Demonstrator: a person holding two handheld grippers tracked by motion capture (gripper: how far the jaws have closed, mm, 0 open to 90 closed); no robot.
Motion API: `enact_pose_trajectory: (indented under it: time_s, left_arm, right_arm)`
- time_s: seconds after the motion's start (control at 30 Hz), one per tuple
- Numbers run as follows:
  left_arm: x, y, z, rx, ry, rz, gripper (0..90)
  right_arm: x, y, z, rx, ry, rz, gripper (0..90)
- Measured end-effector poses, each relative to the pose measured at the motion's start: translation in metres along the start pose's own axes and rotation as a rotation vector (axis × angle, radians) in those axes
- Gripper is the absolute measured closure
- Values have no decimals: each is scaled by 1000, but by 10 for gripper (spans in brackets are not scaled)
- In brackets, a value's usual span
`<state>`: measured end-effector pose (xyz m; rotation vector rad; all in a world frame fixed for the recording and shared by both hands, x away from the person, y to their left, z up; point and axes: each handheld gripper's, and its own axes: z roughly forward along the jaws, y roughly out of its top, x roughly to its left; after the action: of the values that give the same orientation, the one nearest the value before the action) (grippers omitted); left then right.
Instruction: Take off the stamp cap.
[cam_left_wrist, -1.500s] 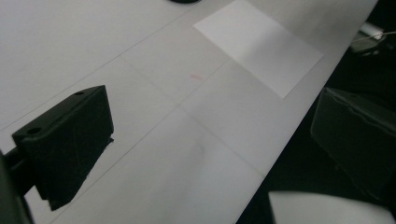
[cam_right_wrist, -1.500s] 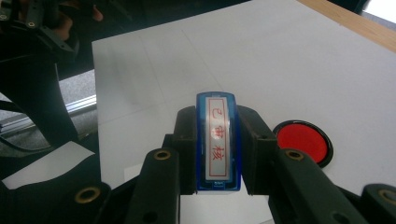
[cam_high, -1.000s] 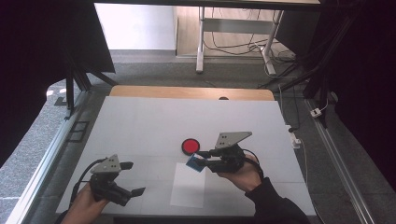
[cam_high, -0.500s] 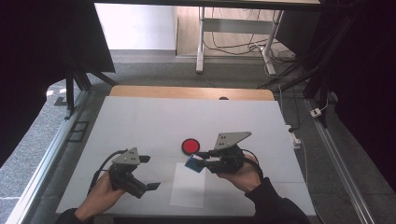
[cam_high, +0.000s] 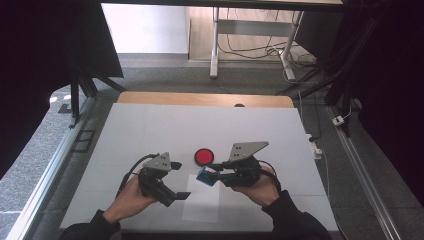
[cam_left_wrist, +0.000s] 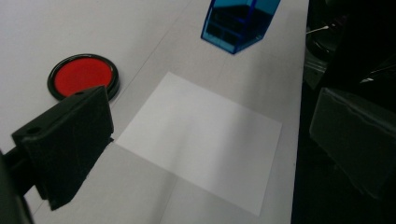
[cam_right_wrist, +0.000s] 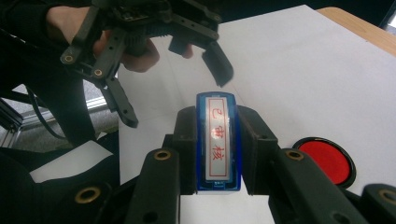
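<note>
right hand-held gripper (cam_high: 214, 175) pinching blue stamp (cam_high: 204, 175) above paper sheet (cam_high: 202, 200) | left hand-held gripper (cam_high: 176, 195) hovering spread at sheet's left edge | red ink pad (cam_high: 203, 156) sitting beyond sheet on desk (cam_high: 150, 130)

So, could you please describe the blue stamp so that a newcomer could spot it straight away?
On the white table, look just right of the round red ink pad, above the white paper sheet. The blue stamp is clamped in the right hand-held gripper: a clear blue block, its end bearing red characters.
</note>
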<state>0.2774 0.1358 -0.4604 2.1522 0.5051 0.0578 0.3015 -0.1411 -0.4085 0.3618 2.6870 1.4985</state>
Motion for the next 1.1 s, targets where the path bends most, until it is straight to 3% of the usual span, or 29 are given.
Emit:
enact_pose_trajectory:
  time_s: [0.4, 0.53, 0.77, 0.9, 1.1]
  left_arm:
    - [10, 23, 29, 10, -124, 57, 0]
    - [10, 27, 39, 26, -152, 86, 0]
    - [9, 28, 46, 4, -199, 100, 6]
    - [8, 26, 46, 2, -210, 141, 59]
    - [8, 23, 42, -29, -236, 178, 244]
  right_arm:
    - [0, 0, -2, -5, 19, -9, 717]
    - [1, 1, -2, -12, 30, -11, 717]
    - [3, 2, -2, -7, 37, -23, 717]
    - [4, 2, -2, -5, 55, -29, 717]
    - [5, 3, -3, -15, 87, -36, 717]
